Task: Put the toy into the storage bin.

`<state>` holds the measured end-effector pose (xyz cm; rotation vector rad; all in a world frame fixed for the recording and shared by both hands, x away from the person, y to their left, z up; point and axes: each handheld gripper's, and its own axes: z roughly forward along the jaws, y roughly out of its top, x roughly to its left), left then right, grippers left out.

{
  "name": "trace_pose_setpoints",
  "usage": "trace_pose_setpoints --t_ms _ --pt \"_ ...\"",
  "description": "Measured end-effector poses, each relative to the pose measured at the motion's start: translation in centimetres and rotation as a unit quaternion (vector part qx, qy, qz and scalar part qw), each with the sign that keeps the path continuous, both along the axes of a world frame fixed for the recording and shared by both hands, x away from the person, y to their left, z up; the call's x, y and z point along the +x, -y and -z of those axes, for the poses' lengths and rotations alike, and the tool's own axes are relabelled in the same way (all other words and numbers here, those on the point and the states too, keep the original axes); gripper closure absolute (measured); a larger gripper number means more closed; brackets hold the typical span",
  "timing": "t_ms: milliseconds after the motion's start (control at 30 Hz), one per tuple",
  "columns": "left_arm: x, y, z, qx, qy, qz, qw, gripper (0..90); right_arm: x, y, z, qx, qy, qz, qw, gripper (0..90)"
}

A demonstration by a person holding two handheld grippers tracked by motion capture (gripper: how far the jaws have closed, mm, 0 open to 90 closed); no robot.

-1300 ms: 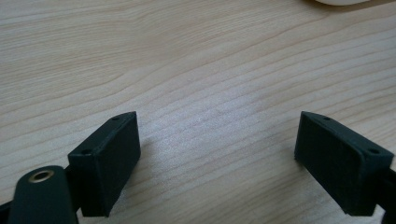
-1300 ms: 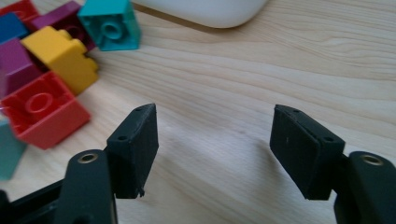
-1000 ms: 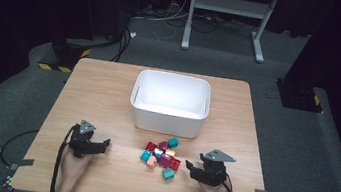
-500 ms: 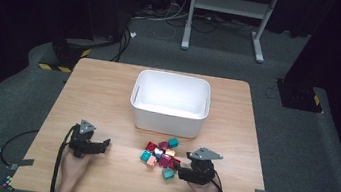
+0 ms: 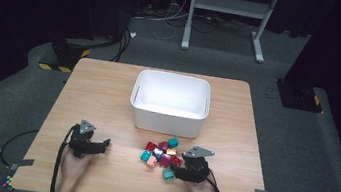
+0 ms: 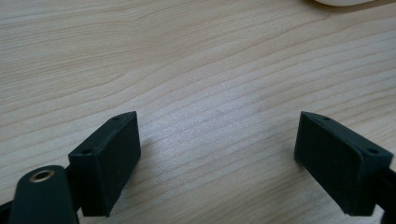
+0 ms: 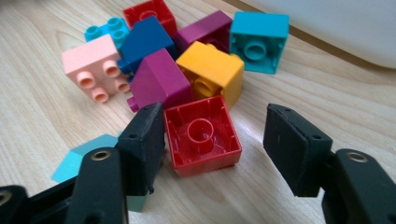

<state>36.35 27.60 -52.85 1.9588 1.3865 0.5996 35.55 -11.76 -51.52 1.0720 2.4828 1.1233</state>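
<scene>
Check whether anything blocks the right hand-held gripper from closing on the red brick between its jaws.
Nothing visible does. The red brick lies hollow side up between the jaws of the right hand-held gripper, which have just been closing. One jaw is at its side; a gap remains at the other. The purple brick sits behind it.

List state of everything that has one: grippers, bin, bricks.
Left gripper: open, over bare table.
Right gripper: open, jaws just closing around red brick, gap on one side.
Red brick: hollow side up, on table.
White bin: upright, empty.
Brick pile: loose, outside bin.
</scene>
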Motion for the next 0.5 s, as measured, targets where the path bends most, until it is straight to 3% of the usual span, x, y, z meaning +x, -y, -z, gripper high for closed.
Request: trace_pose_setpoints --t_ms 267,400,500 --pt "0.03 -0.01 0.0 0.001 0.001 0.001 1.0 14.5 -0.13 0.53 0.36 -0.016 0.009 0.009 0.9998 47.0" --pt "0.04 -0.01 0.0 0.0 0.0 0.001 1.0 14.5 -0.28 0.78 0.47 -0.025 0.02 0.008 0.9994 57.7" --pt "0.04 0.0 0.0 0.0 0.0 0.0 1.0 14.5 -0.24 0.88 0.44 -0.026 0.021 0.009 0.9994 58.5"
